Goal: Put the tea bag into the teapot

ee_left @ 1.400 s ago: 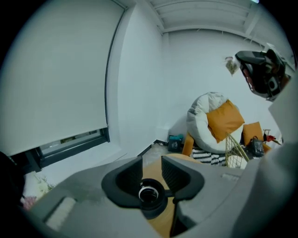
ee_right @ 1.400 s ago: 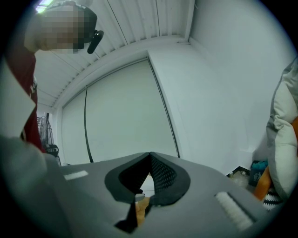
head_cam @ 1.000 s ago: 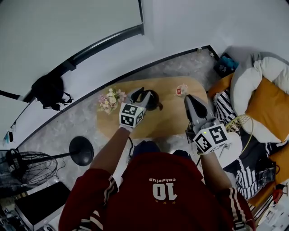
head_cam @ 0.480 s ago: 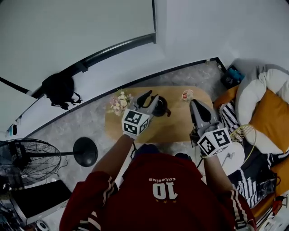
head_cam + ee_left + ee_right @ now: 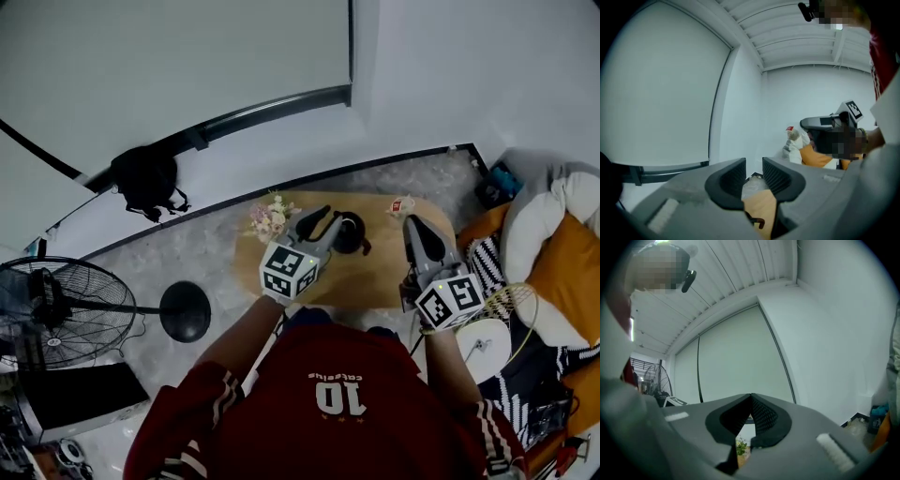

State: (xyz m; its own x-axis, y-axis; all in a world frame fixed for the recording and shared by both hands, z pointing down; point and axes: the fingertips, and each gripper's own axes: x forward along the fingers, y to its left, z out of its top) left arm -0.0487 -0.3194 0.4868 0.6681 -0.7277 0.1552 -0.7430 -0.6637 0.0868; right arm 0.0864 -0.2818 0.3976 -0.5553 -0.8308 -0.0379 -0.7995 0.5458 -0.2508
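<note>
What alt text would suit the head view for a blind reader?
Seen from above, a person in red holds the left tongs and right tongs over a wooden table bearing a black teapot, flowers and a tea bag.

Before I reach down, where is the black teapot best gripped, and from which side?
Grip the curved piece, probably the handle, that sticks out of the teapot on its near right side. Come from above on that side with the open left gripper; the round body looks too wide.

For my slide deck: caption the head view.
Over a wooden table bearing a black teapot and tea bag, a person holds the left tool open, the right tool shut.
</note>
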